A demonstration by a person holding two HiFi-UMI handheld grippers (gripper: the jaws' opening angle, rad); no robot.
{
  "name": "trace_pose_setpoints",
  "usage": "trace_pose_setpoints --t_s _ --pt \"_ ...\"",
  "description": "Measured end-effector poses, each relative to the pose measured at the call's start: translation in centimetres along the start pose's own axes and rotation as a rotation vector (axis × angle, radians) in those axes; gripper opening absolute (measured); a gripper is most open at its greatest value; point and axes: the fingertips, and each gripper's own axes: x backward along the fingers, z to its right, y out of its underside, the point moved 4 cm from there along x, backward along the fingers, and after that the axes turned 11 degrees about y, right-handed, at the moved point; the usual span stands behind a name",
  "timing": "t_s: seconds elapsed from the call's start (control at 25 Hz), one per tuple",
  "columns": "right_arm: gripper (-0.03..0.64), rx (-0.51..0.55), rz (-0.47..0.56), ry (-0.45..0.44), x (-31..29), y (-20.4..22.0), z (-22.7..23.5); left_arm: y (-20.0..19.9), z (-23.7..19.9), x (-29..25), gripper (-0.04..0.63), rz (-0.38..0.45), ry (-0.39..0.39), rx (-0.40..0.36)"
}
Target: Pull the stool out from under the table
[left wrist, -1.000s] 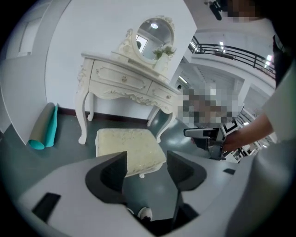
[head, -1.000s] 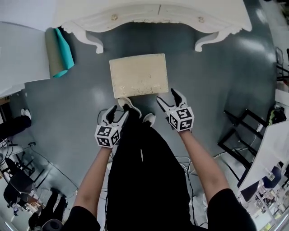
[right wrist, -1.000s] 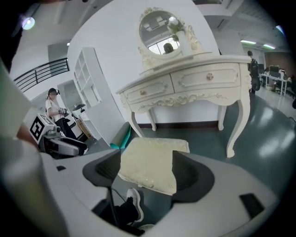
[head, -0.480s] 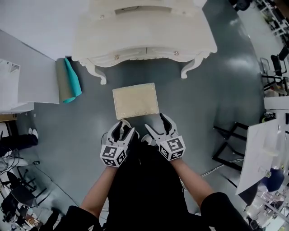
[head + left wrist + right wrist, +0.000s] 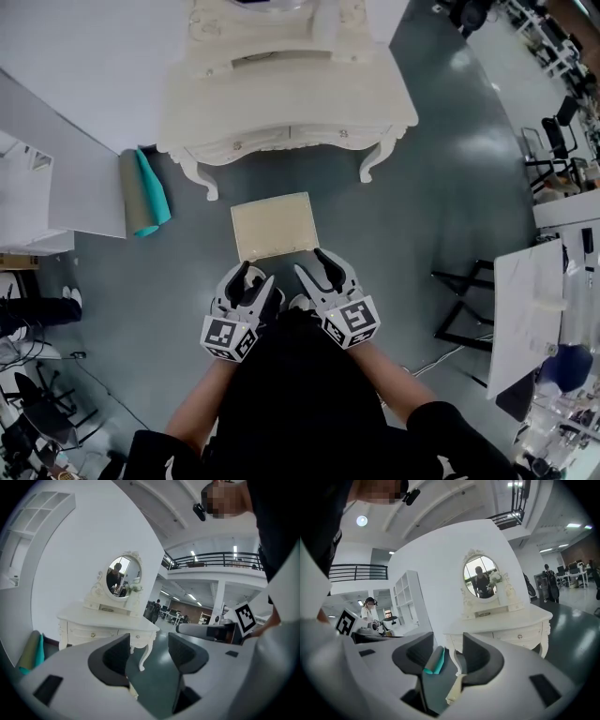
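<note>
The stool (image 5: 274, 225), with a cream rectangular top, stands on the grey floor in front of the white dressing table (image 5: 281, 94), wholly out from under it. My left gripper (image 5: 248, 279) and right gripper (image 5: 315, 264) are held side by side, high above the stool's near edge and close to the person's body. The left gripper (image 5: 149, 648) is open and empty. The right gripper (image 5: 449, 653) is open too; its jaws have just been closing, with nothing between them. A corner of the stool (image 5: 454, 691) shows far below its jaws.
A teal and grey rolled mat (image 5: 142, 192) leans by the table's left leg. White partitions (image 5: 37, 187) stand at the left. A black frame stand (image 5: 464, 309) and a white desk (image 5: 525, 319) are at the right. An oval mirror (image 5: 482, 578) tops the table.
Both grippers have risen from the stool's near edge and drawn closer together. The right jaws have narrowed. The head view now takes in the whole table.
</note>
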Motion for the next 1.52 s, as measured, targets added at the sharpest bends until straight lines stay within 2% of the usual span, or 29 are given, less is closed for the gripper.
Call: trace_pose_setpoints --t_s 0.08,0.16,0.28,0.4,0.52,0.68,0.8,0.92,1.28,1.52 --pt "0.147 -0.01 0.028 -0.003 0.8 -0.9 -0.4 -1.5 1.1 0.2 0.246 0.025 -0.006 -0.039" --pt "0.058 -0.025 0.063 -0.017 1.6 -2.1 -0.7 -2.8 2.3 0.3 0.144 0.055 -0.012 -0.085" --pt "0.029 0.002 0.093 -0.045 2.2 -4.2 -1.6 -4.1 3.3 -0.2 0.043 0.071 -0.006 -0.136" --pt "0.025 0.048 0.104 -0.027 2.5 -5.8 -2.1 -4.9 3.5 -0.8 0.015 0.074 0.013 -0.128" --pt "0.025 0.055 0.135 0.013 2.8 -7.2 -1.8 -5.6 3.7 -1.3 0.014 0.08 0.034 -0.121" --pt "0.018 0.088 0.19 0.061 3.1 -8.8 -1.6 -6.1 3.5 -1.5 0.014 0.071 -0.002 -0.118" --pt "0.018 0.113 0.204 0.082 3.1 -9.5 -1.7 -7.0 3.6 -1.3 0.014 0.105 -0.013 -0.132" --pt "0.018 0.118 0.206 0.093 3.2 -9.6 -1.5 -7.9 3.8 -1.4 0.014 0.133 -0.005 -0.137" --pt "0.018 0.117 0.205 0.122 3.8 -9.2 -1.0 -7.8 4.5 -1.4 0.014 0.126 -0.005 -0.135" --pt "0.018 0.134 0.215 0.129 4.2 -9.1 -0.9 -7.5 4.1 -1.2 0.014 0.138 -0.016 -0.096"
